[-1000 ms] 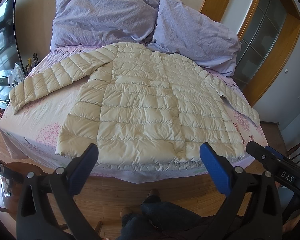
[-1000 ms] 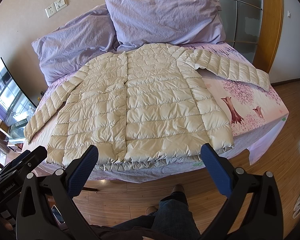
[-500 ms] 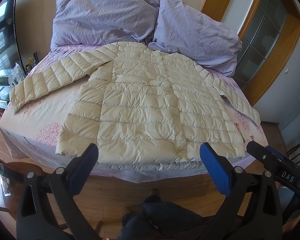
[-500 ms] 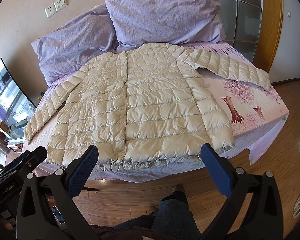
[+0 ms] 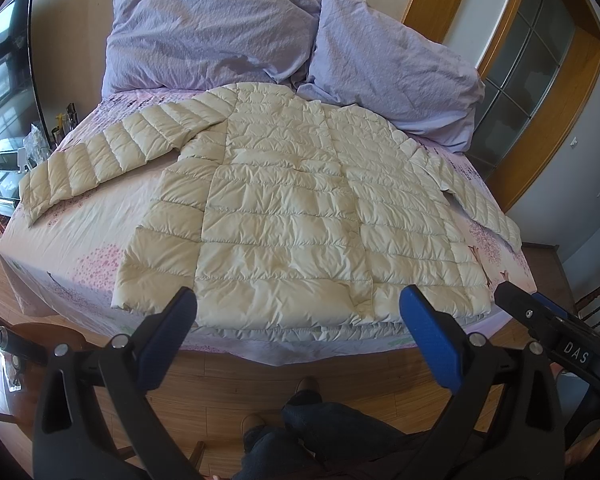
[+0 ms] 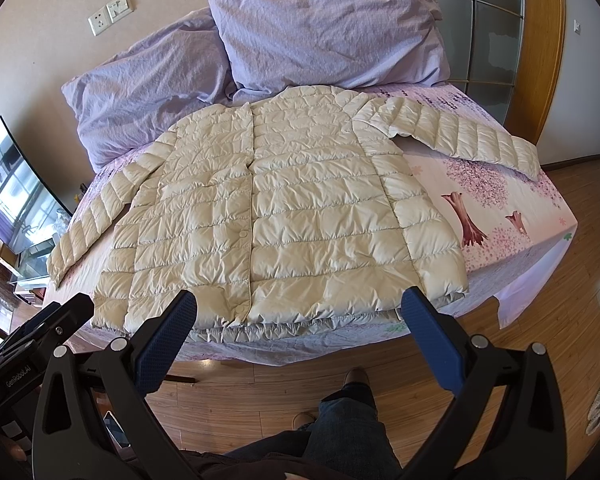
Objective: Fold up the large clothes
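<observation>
Viewing: we are looking forward along both grippers toward a bed from its foot end.
Jacket: a cream quilted down jacket is lying flat and face up on the bed, front closed, collar toward the pillows, hem reaching the foot edge of the mattress.
Sleeves: we are seeing the left-hand sleeve stretching outward across the sheet, and the right-hand sleeve stretching outward toward the far right corner.
Left gripper: we are holding the left gripper in the air before the hem, its blue-padded fingers standing wide apart and gripping nothing.
Right gripper: we are holding the right gripper likewise short of the hem, its fingers spread wide and touching nothing.
Pillows: two lilac pillows are leaning against the wall at the head of the bed, the jacket's collar lying just beside them.
Sheet: the pink sheet is showing a printed tree pattern and is hanging over the mattress edge.
Floor: a person's legs and shoes are standing on wooden floorboards below the grippers.
</observation>
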Action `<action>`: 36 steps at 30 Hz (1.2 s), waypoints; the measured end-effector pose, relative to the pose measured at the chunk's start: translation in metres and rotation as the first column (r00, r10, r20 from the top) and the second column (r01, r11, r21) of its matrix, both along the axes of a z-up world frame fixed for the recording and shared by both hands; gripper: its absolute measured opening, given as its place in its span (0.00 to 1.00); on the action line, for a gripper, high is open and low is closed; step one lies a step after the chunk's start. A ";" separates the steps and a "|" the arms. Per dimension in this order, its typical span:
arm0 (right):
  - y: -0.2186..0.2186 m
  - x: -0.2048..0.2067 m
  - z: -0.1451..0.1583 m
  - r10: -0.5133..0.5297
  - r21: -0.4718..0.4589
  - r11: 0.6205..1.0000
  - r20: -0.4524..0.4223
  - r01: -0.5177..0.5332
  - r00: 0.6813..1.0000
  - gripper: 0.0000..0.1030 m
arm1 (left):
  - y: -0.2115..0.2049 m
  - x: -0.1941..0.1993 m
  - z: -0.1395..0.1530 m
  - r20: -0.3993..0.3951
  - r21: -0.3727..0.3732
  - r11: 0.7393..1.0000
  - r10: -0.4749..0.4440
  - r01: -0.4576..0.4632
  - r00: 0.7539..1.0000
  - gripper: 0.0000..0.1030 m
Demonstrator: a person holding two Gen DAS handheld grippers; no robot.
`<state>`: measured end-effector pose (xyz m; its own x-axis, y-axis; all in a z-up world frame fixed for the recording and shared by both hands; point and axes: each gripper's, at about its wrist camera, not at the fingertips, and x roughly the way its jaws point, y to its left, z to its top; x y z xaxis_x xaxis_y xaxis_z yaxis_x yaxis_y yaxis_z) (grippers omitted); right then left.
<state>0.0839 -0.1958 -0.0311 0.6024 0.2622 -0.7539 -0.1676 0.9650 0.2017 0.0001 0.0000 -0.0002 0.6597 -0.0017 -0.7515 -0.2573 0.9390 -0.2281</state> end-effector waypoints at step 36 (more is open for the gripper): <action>-0.068 0.112 -0.021 -0.131 0.105 0.985 -0.060 0.137 0.990 0.99 | 0.017 0.072 -0.011 -0.062 0.105 0.992 0.082 -0.075 0.995 0.98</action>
